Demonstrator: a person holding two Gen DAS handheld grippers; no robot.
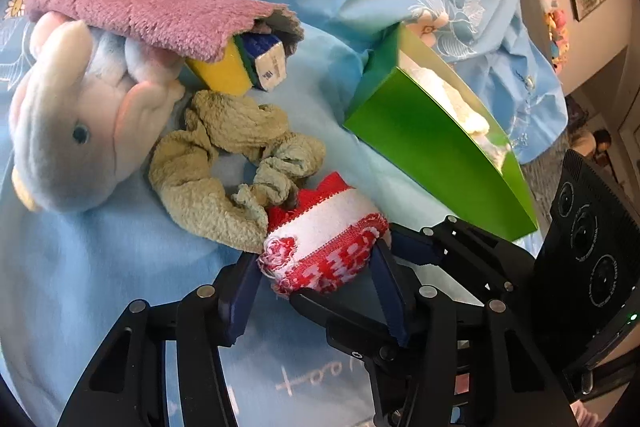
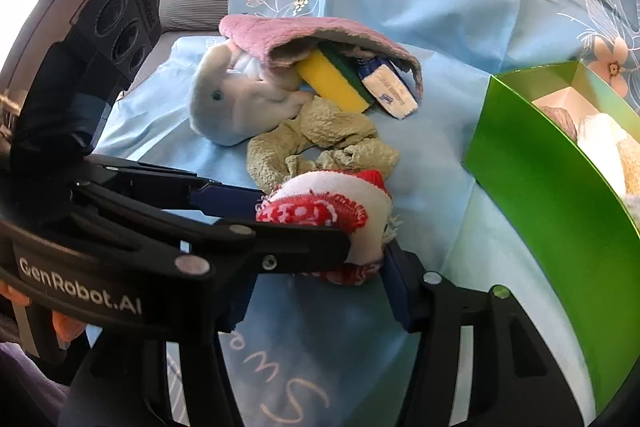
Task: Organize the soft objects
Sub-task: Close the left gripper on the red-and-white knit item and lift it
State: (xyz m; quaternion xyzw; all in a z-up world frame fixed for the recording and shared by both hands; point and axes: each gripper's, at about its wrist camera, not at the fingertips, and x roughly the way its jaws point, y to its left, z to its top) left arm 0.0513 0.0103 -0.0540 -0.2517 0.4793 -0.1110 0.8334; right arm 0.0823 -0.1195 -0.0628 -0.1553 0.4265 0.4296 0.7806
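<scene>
Light blue floral bedsheet point(image 1: 100, 267) as work surface. Both grippers, left gripper point(image 1: 316, 279) and right gripper point(image 2: 320, 263), half closed, pads pressing red-and-white rolled knit cloth point(image 1: 324, 247). Green cardboard box point(image 1: 432, 147) nearby, partly filled. Grey plush elephant point(image 1: 68, 131), beige crumpled towel point(image 1: 224, 163), pink fluffy towel point(image 1: 140, 7), yellow-green sponge point(image 1: 224, 71) not yet sorted.

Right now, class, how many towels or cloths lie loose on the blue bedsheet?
2: the fluffy pink towel draped over the plush toy and sponge at the back, and the crumpled beige terry cloth in front of them. Others may be hidden inside the green box.
</scene>
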